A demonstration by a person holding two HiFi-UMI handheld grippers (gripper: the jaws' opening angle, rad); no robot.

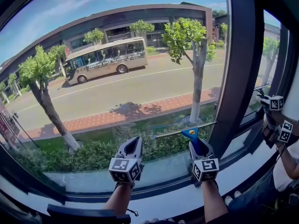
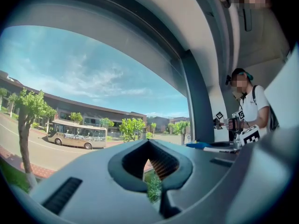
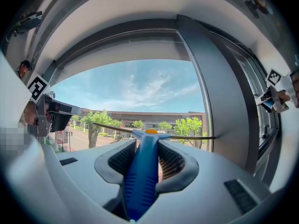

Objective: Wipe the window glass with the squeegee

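Note:
The big window glass [image 1: 117, 78] fills the head view, with a street, trees and a bus outside. My right gripper [image 1: 196, 143] is shut on the squeegee's blue handle [image 3: 140, 176]. Its thin blade [image 1: 177, 132] lies roughly level against the lower part of the pane, near the dark frame post [image 1: 238, 69]. In the right gripper view the blade [image 3: 187, 137] stretches across just beyond the jaws [image 3: 145, 141]. My left gripper [image 1: 134, 139] is held up to the glass, left of the squeegee. Its tips [image 2: 147, 143] meet with nothing between them.
A white sill [image 1: 163, 202] runs below the pane. At the right another person [image 2: 247, 106] stands by the adjoining pane with marker-cube grippers [image 1: 275, 115]. A further dark gripper with a marker cube [image 3: 46, 111] shows at the left of the right gripper view.

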